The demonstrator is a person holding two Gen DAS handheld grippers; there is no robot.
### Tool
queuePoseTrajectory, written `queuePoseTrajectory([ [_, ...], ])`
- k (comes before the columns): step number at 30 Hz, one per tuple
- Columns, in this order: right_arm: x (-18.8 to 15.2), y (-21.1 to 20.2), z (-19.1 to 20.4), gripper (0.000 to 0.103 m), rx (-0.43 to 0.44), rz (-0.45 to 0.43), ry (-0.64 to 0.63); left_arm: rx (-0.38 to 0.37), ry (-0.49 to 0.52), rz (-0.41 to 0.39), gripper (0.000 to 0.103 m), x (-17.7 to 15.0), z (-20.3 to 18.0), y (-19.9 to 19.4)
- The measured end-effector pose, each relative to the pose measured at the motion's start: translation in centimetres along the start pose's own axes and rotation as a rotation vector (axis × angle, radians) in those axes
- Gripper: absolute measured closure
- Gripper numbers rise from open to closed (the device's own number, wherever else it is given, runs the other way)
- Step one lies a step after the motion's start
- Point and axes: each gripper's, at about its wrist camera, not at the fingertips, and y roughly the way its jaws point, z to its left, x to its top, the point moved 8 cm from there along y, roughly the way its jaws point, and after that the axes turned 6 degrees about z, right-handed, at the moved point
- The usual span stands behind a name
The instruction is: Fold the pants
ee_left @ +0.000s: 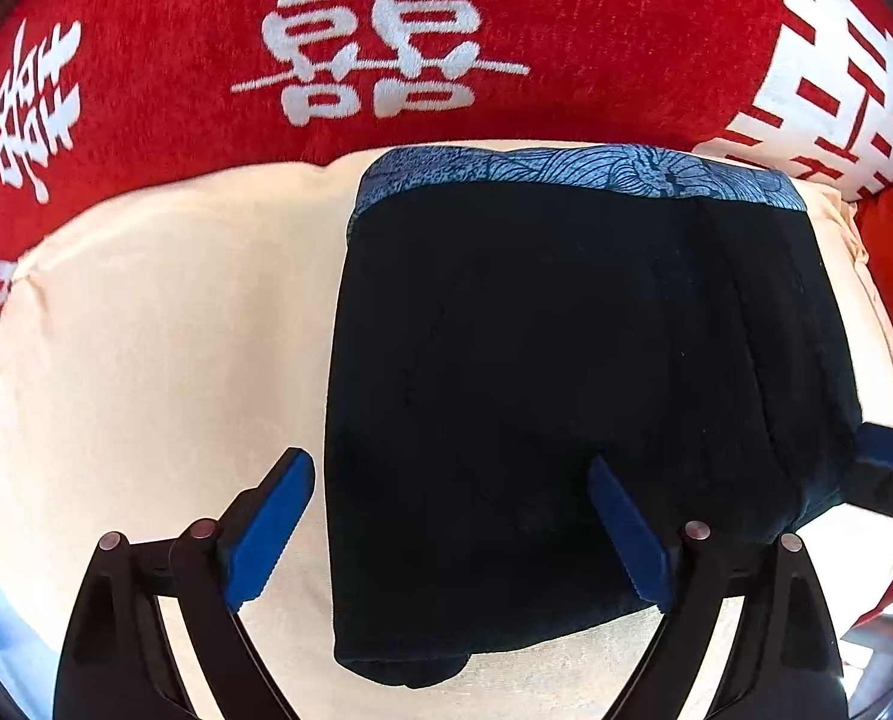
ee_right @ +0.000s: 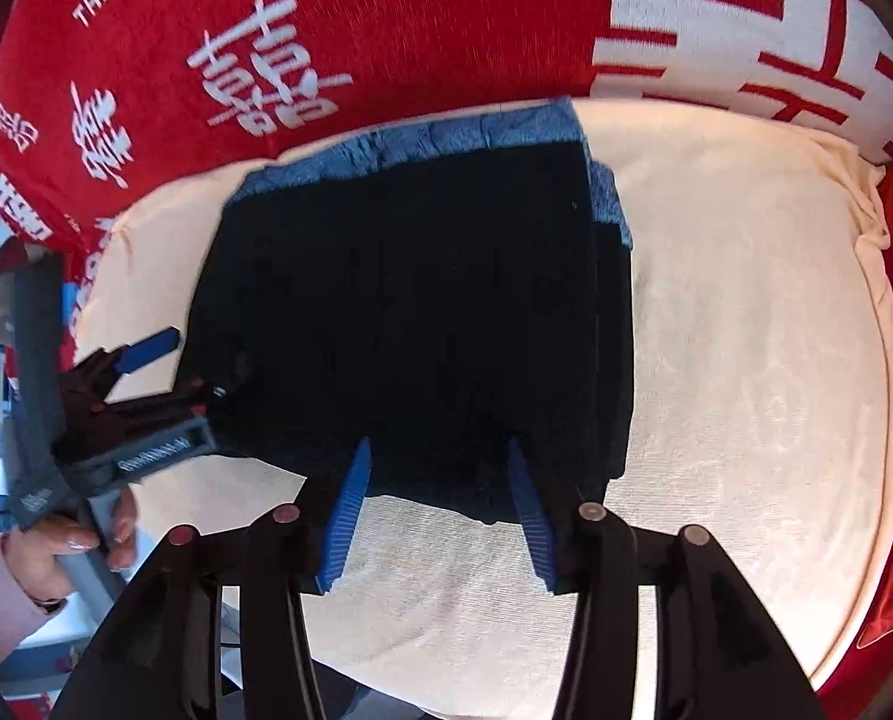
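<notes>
Left wrist view: pants (ee_left: 566,372) sit folded into a dark block on the cream cushion (ee_left: 146,360), blue waistband (ee_left: 566,171) at the far edge against the red blanket (ee_left: 146,60). My left gripper (ee_left: 452,531) is spread wide astride the near-left corner and my right gripper (ee_right: 440,510) half-spread over the near edge, neither pinching cloth. I'd lift both straight up so no pad drags a layer, then check the 2 side edges line up.

The dark pants (ee_left: 566,372) lay folded into a flat rectangle, their blue patterned waistband at the far edge.
</notes>
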Motion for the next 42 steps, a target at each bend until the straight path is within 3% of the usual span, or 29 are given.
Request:
queuePoseTrajectory([
  [3,0.0,0.4,-0.2,0.050,0.000,0.000,0.004,0.007,0.005,-0.006,0.009,0.0,-0.1,0.1],
  [5,0.0,0.5,-0.3,0.050,0.002,0.003,0.005,0.037,0.008,-0.009,0.001,0.0,0.1,0.2],
  [15,-0.2,0.6,-0.6,0.048,0.004,0.001,-0.002,0.027,-0.003,0.008,0.001,0.2,0.2,0.6],
  [24,-0.3,0.4,-1.5,0.036,-0.006,0.000,0.006,0.002,-0.020,0.033,0.001,0.2,0.3,0.7],
  [33,-0.8,0.4,-3.8,0.030,-0.007,0.029,0.073,-0.002,-0.015,0.045,0.001,0.3,0.3,0.8],
  [42,-0.6,0.4,-3.6,0.030,-0.008,0.033,0.051,0.000,0.008,0.056,0.001,0.5,0.3,0.4],
])
